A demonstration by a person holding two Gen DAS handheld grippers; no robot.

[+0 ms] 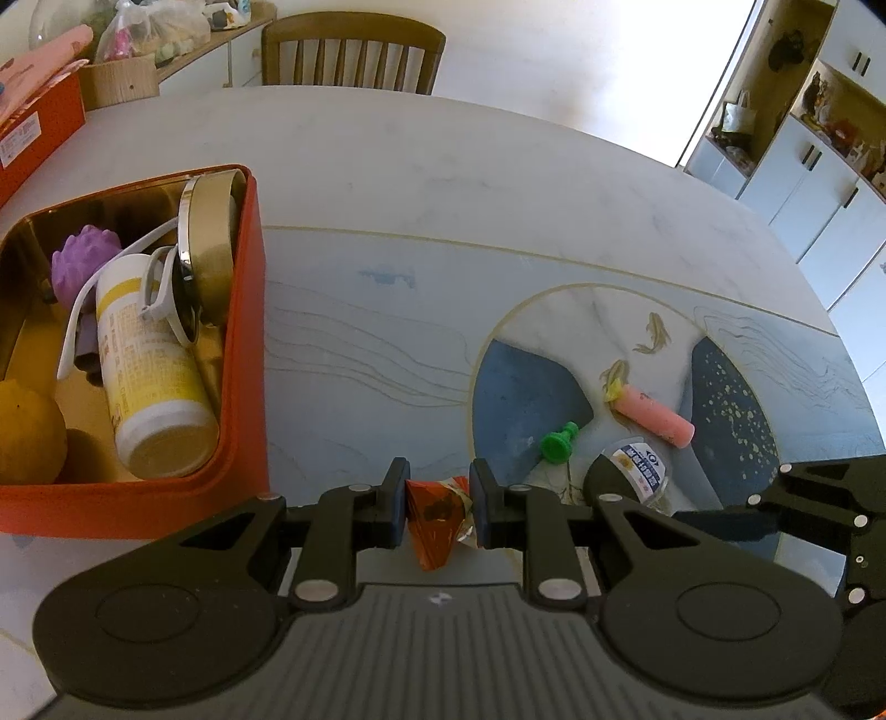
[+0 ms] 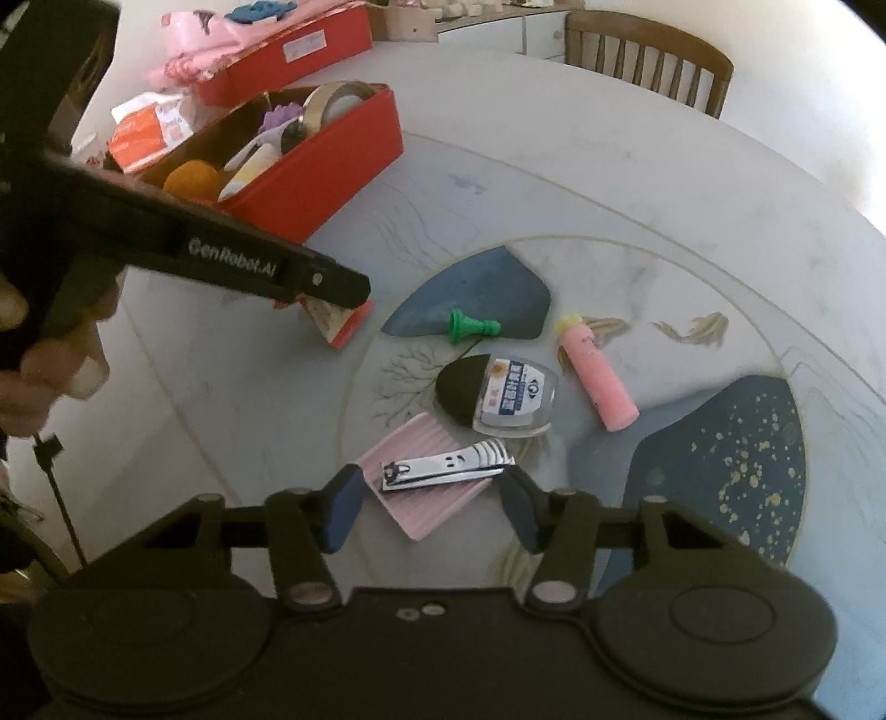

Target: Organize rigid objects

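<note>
My left gripper (image 1: 437, 507) is shut on a small red-orange packet (image 1: 437, 518), held above the table just right of the red box (image 1: 246, 343); the packet also shows in the right wrist view (image 2: 338, 321). The box holds a white-yellow bottle (image 1: 152, 382), a gold round tin (image 1: 207, 249), a purple toy (image 1: 83, 266) and an orange ball (image 1: 27, 437). My right gripper (image 2: 432, 512) is open, its fingers on either side of a nail clipper (image 2: 443, 468) lying on a pink ribbed pad (image 2: 426, 504).
On the table lie a green pawn (image 2: 470, 327), a pink tube (image 2: 595, 379) and a clear bottle with a black cap (image 2: 495, 396). A second red box (image 2: 288, 50) with pink items stands behind. A wooden chair (image 1: 351, 52) is at the far edge.
</note>
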